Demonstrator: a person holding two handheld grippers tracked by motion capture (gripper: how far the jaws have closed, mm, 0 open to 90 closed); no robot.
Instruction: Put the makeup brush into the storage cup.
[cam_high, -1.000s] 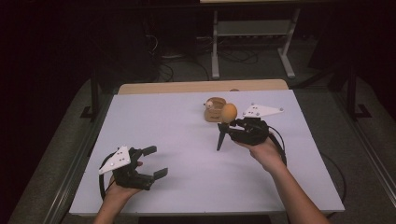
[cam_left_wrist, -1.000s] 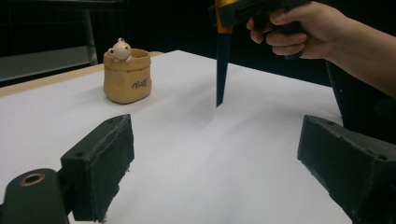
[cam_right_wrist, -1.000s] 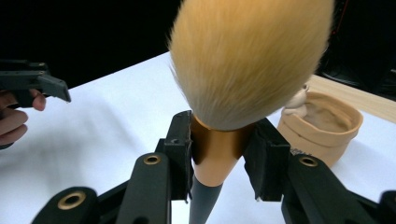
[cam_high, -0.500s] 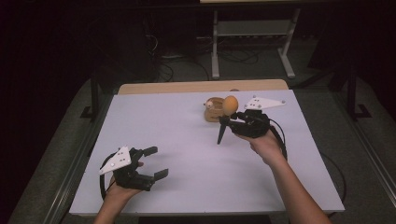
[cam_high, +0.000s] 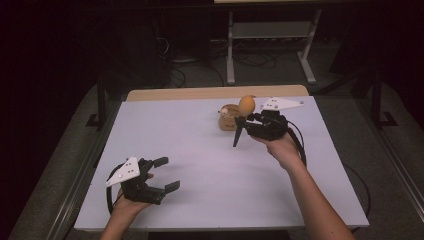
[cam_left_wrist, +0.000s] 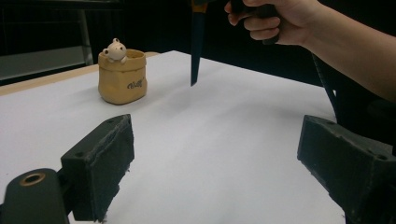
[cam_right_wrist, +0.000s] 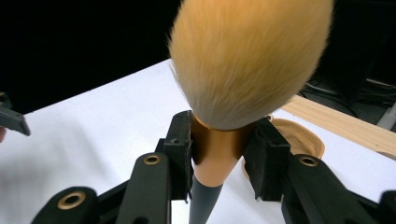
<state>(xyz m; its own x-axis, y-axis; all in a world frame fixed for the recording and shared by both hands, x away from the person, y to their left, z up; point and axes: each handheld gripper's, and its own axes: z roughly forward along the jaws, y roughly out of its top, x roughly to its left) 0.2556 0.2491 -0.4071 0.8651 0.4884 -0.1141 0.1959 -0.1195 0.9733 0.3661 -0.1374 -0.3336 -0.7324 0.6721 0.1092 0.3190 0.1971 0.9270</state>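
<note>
right hand-held gripper (cam_high: 250, 121): clamped on brush ferrule
brush (cam_right_wrist: 243, 70): held above tabletop (cam_high: 200, 150), near vertical, bristles up, handle tip down
pot (cam_left_wrist: 122, 76): just behind brush, right hand nearer
left hand-held gripper (cam_high: 162, 175): jaws apart, empty, far

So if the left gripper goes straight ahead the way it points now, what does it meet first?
Probably nothing close: bare table lies ahead of the open left gripper. The brush handle hangs farther along, the pot off to one side.

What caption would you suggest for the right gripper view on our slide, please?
Right gripper clamps a fluffy makeup brush by its copper ferrule, bristles up, above the white table.
</note>
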